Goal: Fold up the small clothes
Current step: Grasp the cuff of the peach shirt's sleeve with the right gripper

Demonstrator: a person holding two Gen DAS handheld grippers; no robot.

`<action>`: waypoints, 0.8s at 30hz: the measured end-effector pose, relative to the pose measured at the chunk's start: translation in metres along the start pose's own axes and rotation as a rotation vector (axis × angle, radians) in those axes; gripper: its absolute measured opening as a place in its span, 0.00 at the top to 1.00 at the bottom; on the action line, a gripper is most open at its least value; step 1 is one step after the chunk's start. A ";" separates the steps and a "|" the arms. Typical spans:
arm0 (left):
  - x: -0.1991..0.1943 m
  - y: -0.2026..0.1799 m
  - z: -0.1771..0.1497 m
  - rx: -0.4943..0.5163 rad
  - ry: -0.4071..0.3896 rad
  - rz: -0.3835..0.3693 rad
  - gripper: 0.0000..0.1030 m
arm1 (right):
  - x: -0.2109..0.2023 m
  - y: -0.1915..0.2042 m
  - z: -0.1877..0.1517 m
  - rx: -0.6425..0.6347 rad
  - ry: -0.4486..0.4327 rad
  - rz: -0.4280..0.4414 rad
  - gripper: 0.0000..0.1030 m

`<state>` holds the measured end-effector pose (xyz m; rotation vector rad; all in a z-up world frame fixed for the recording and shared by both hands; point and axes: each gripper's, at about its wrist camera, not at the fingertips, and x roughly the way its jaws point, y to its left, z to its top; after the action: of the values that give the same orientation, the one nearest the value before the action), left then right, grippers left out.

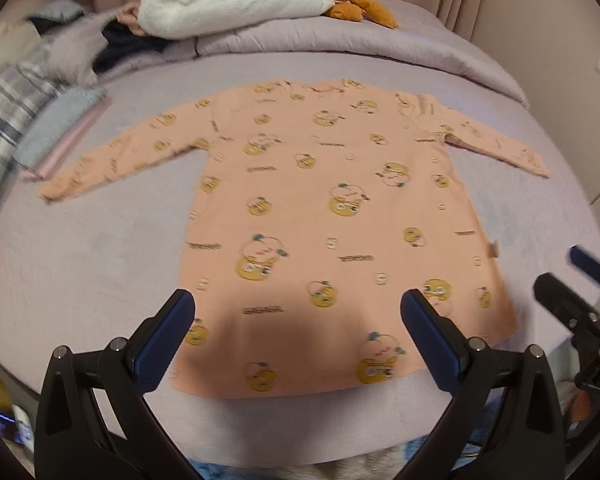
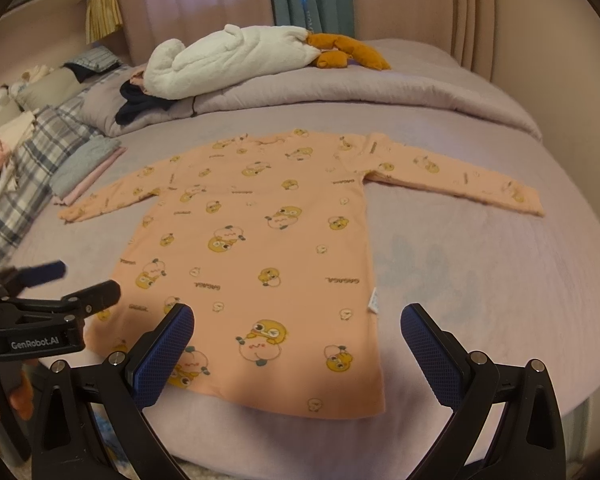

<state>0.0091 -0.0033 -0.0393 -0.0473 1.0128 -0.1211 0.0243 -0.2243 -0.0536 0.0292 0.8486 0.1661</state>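
Two tools, left tool (image 1: 298,308) and right tool (image 2: 297,322), hover spread over the flat peach shirt (image 1: 332,216).

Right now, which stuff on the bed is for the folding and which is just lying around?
For the job:
peach shirt
left gripper, jaws open
right gripper, jaws open

Just lying about:
white plush toy
folded clothes
dark garment
plaid bedding
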 end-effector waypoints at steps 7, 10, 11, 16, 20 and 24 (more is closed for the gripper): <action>0.022 0.018 0.003 -0.162 0.021 -0.218 0.00 | 0.021 -0.060 -0.006 0.253 -0.002 0.220 0.01; 0.034 0.023 0.006 -0.199 0.032 -0.204 0.00 | 0.032 -0.101 -0.008 0.399 -0.012 0.218 0.01; 0.035 0.023 0.008 -0.204 0.037 -0.197 0.00 | 0.037 -0.117 -0.010 0.460 -0.013 0.213 0.01; 0.049 0.031 0.018 -0.214 0.051 -0.112 0.00 | 0.051 -0.191 -0.013 0.687 -0.068 0.179 0.01; 0.059 0.043 0.025 -0.237 0.061 -0.120 0.00 | 0.060 -0.227 -0.005 0.775 -0.115 0.169 0.01; 0.068 0.048 0.033 -0.248 0.072 -0.126 0.00 | 0.076 -0.255 0.006 0.846 -0.137 0.160 0.01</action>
<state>0.0764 0.0353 -0.0840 -0.3348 1.0926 -0.1122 0.1123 -0.4642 -0.1298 0.8930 0.7286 -0.0552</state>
